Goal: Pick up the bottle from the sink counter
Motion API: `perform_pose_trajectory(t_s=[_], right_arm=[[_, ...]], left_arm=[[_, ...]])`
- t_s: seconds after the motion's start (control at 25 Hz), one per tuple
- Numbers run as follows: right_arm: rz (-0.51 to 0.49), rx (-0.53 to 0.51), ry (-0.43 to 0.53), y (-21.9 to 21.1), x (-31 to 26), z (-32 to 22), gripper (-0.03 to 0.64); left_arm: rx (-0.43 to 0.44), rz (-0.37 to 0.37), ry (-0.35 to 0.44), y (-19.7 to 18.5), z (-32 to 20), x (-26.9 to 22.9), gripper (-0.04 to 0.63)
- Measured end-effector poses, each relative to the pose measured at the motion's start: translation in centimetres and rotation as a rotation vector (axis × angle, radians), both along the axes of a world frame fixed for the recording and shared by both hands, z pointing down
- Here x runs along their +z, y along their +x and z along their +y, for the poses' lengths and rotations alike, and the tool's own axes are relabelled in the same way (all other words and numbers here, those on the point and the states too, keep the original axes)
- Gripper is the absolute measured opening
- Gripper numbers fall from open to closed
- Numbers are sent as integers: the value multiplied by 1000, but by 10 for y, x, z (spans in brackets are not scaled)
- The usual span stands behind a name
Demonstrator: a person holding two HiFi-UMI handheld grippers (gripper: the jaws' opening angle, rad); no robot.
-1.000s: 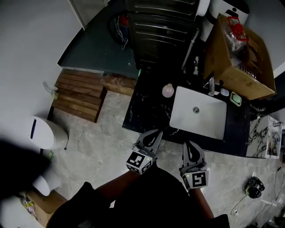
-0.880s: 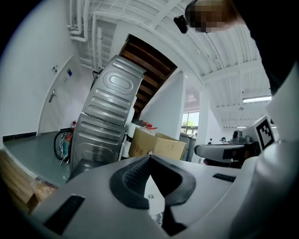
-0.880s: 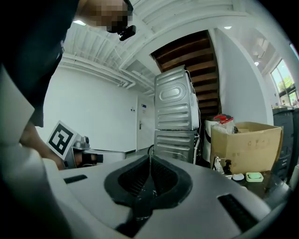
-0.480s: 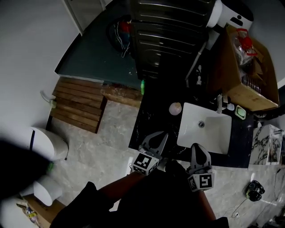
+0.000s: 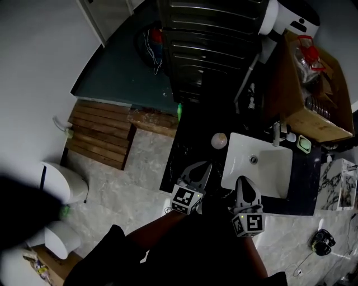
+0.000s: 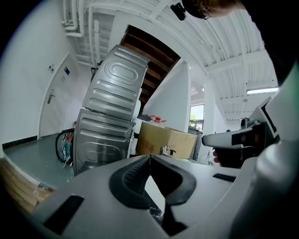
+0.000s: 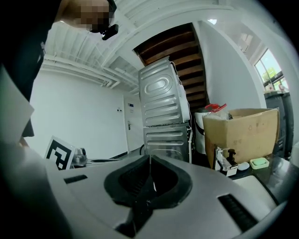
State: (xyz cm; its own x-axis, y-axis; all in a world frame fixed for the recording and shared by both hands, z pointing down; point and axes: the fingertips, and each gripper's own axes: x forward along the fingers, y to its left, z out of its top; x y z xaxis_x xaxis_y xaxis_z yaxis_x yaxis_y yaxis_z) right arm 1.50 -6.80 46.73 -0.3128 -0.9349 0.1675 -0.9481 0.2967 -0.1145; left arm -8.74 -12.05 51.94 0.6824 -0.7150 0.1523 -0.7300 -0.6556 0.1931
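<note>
Bottle [image 5: 219,140]: on the black counter [image 5: 187,142], just beside the white sink's [image 5: 268,167] left edge.
Your left gripper [image 5: 205,167]: jaws together, holding nothing, near the bottle.
Your right gripper [image 5: 242,180]: jaws together, empty, at the sink's front rim.

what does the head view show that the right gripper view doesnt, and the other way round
Only the head view: the bottle standing on the dark counter, and the wooden pallet on the floor.
Only the right gripper view: a door in the white wall, and the white ceiling.
Both: the stacked metal appliance, the cardboard box, the faucet and the green soap dish.
</note>
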Motion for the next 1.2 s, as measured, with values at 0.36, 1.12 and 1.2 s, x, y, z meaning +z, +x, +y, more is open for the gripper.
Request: perform_pose_trajectory(t_s=[0.36, 1.12, 1.2], right_arm=[[-50, -51, -43, 16, 14, -45, 40], [-38, -94, -168, 86, 61, -137, 40], [-9, -131, -163, 84, 60, -142, 40]], left_arm=[[10, -30, 27, 28, -45, 23, 17], [7, -312, -202, 72, -124, 135, 367], [1, -325, -241, 72, -129, 148, 376]])
